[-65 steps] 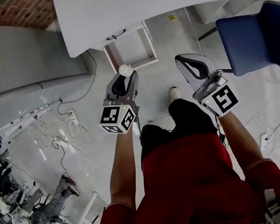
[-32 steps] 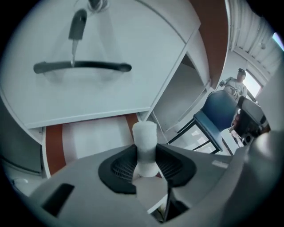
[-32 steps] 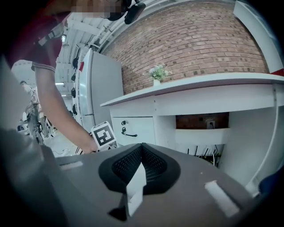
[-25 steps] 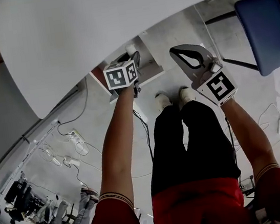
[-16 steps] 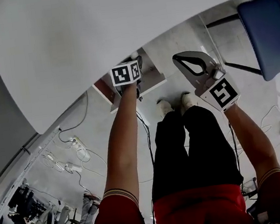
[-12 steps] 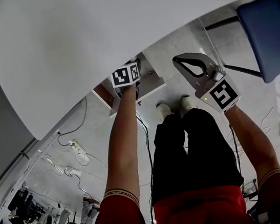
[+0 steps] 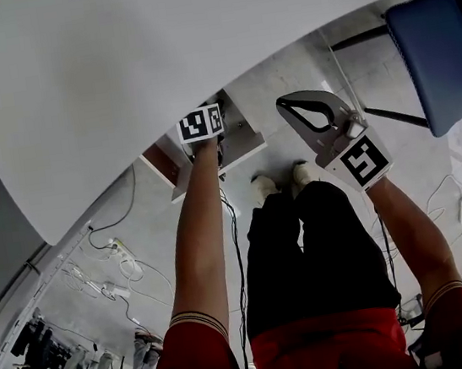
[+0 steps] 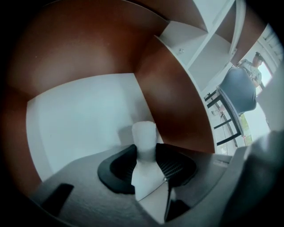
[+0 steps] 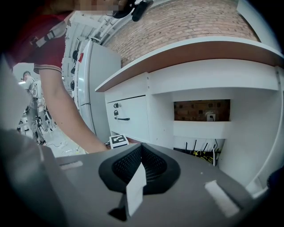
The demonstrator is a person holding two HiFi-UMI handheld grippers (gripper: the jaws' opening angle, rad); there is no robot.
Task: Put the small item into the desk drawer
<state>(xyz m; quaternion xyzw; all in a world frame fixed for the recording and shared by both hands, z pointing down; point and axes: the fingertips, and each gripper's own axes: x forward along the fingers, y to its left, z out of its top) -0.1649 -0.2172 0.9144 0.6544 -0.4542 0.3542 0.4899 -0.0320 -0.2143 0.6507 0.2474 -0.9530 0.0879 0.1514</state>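
Note:
My left gripper (image 8: 144, 153) reaches down into the open desk drawer (image 8: 80, 119), which has a white floor and brown side walls (image 8: 173, 102). A small white item (image 8: 144, 133) stands upright between its black pads, which still touch it while the jaws are opening. In the head view only the left gripper's marker cube (image 7: 201, 124) shows, at the edge of the white desk top (image 7: 153, 54) and over the drawer (image 7: 246, 139). My right gripper (image 7: 284, 105) hangs to the right of the drawer, shut, with nothing in it.
A blue chair (image 7: 443, 56) stands at the right. The right gripper view shows a closed white drawer front with a handle (image 9: 126, 119) and an open recess with cables (image 9: 202, 153). Cables and a power strip (image 7: 109, 260) lie on the floor at the left.
The left gripper has gone forward under the desk edge and into the drawer with the white item. The right gripper has shifted slightly left.

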